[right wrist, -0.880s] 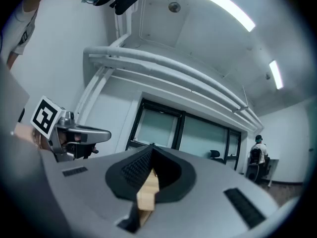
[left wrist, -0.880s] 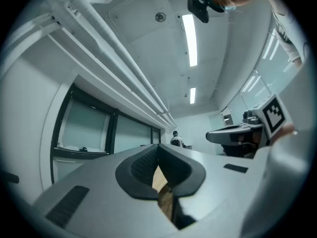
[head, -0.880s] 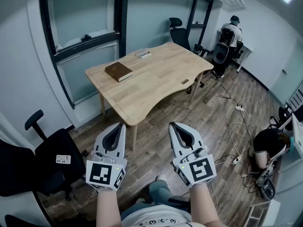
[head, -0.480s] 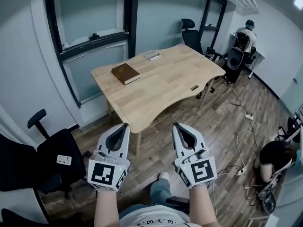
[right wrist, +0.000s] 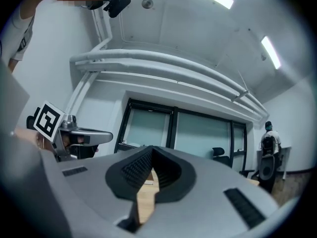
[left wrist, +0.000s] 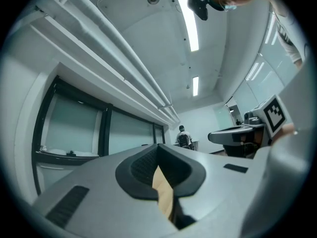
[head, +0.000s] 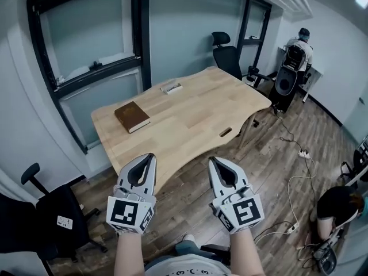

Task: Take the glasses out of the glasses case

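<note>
A wooden table (head: 195,117) stands ahead of me. On it lie a flat brown book-like thing (head: 131,117) near its left end and a small white oblong thing (head: 171,87) at its far edge; which of them is the glasses case I cannot tell, and no glasses show. My left gripper (head: 150,156) and right gripper (head: 211,160) hang side by side in the air, just short of the table's near edge. Both are shut with nothing between the jaws, as also seen in the left gripper (left wrist: 158,145) view and the right gripper (right wrist: 151,148) view.
A black office chair (head: 46,211) stands at the lower left, another (head: 225,53) behind the table. One person (head: 296,50) stands at the back right, a second (head: 336,203) crouches on the floor at the right. Cables and a power strip (head: 302,153) lie on the wooden floor.
The table has drawn closer to the grippers and now reaches nearly to their tips. Both grippers stay shut and side by side.
</note>
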Demonstrator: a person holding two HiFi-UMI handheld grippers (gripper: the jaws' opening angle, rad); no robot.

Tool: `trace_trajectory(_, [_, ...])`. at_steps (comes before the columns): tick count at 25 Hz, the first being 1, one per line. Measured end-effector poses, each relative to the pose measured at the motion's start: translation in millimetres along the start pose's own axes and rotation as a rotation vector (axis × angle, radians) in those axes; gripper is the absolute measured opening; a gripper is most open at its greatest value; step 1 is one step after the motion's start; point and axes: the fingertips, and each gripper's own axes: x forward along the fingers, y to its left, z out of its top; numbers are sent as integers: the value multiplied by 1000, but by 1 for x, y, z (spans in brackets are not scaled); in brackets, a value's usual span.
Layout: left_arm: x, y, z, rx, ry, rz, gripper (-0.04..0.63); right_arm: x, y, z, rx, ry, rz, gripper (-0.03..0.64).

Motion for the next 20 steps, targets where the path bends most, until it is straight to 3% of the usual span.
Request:
trace_trajectory(6, [86,-12,-18,7,8,12,15,36,-82,-24,36,0,4,11])
trace_trajectory(10, [126,-11,-38,4,41,10,15,60,-112,-44,105,2,20,11])
trace_trajectory(14, [170,3,-62,-24,66,26,15,88,-141,-68,108,34,26,11])
trace_trajectory(20, [250,30,-87,-80,23,12,17,153,-196,-96,103,60,36,11])
